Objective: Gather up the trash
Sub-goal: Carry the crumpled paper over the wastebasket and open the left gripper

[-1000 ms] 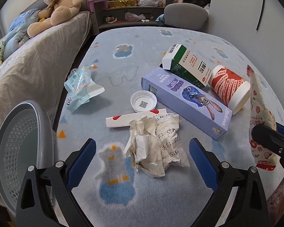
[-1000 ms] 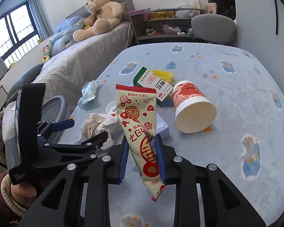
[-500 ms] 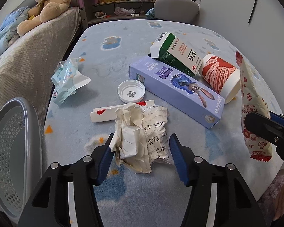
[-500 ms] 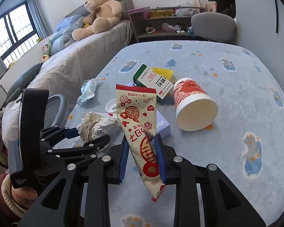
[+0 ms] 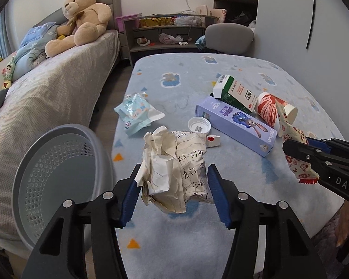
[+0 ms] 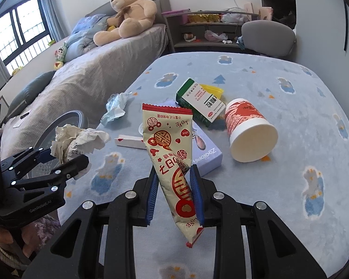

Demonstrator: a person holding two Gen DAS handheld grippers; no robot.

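My left gripper [image 5: 174, 190] is shut on a crumpled sheet of written paper [image 5: 174, 167] and holds it just above the blue patterned table [image 5: 197, 244]. A grey perforated bin [image 5: 58, 174] stands close on its left, beside the table edge. In the right wrist view, my right gripper [image 6: 174, 193] is shut on a cream and red snack wrapper [image 6: 167, 139] that stands upright between its pads. The left gripper [image 6: 67, 155] with its paper [image 6: 79, 139] shows there at the left, near the bin [image 6: 67, 121].
On the table lie a purple box [image 5: 235, 125], a green and white carton [image 5: 235, 93], a tipped red paper cup [image 5: 270, 109], a white lid [image 5: 199, 125], a small white and red box [image 5: 213, 140] and a blue wrapper [image 5: 135, 114]. A bed with a teddy bear [image 5: 81, 23] runs along the left.
The left gripper's jaws closed on the crumpled paper, then lifted it off the table. The right gripper kept still with the wrapper in it.
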